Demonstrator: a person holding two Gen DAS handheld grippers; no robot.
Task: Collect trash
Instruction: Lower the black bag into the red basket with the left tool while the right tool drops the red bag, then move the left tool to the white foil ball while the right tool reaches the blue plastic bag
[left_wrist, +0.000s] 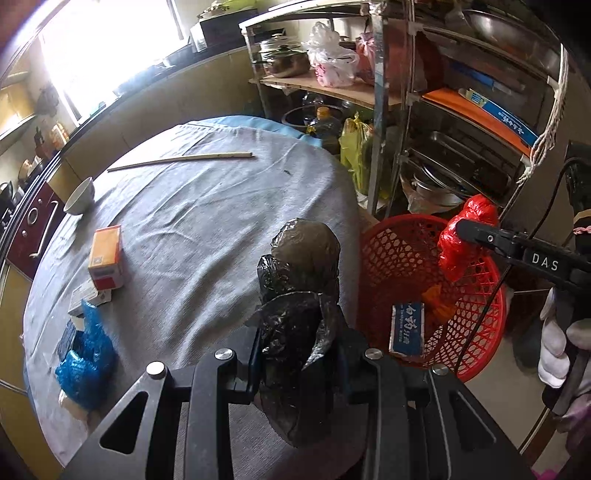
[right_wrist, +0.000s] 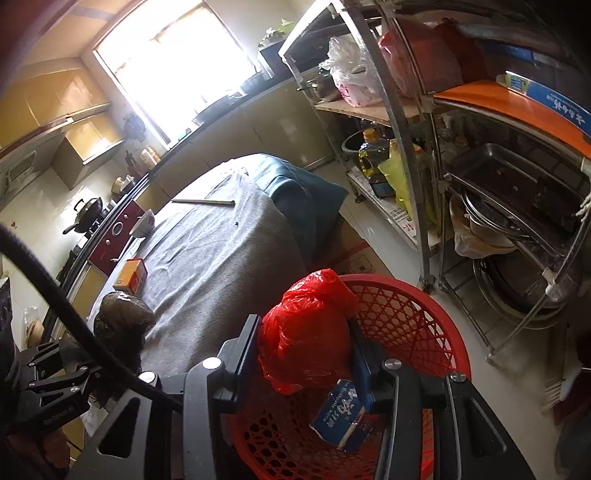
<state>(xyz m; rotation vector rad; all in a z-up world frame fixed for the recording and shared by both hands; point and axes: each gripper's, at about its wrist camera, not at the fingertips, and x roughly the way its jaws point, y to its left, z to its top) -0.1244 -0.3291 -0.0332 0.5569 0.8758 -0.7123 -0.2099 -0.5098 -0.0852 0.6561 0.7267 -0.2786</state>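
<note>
— Since the red basket (right_wrist: 413, 317) sat at the lower right of the frame, why was the right gripper (right_wrist: 306, 354) angled down over it?

— It was clamped on the red bag (right_wrist: 306, 332), ready to drop it beside the blue box (right_wrist: 340, 413).

— And the left gripper (left_wrist: 299, 354)?

— Tilted down over the surface (left_wrist: 207, 229), it had closed on the black bag (left_wrist: 295, 295).

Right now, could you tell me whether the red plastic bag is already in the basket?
Not yet in: the right gripper holds the red plastic bag clamped above the red basket.
</note>
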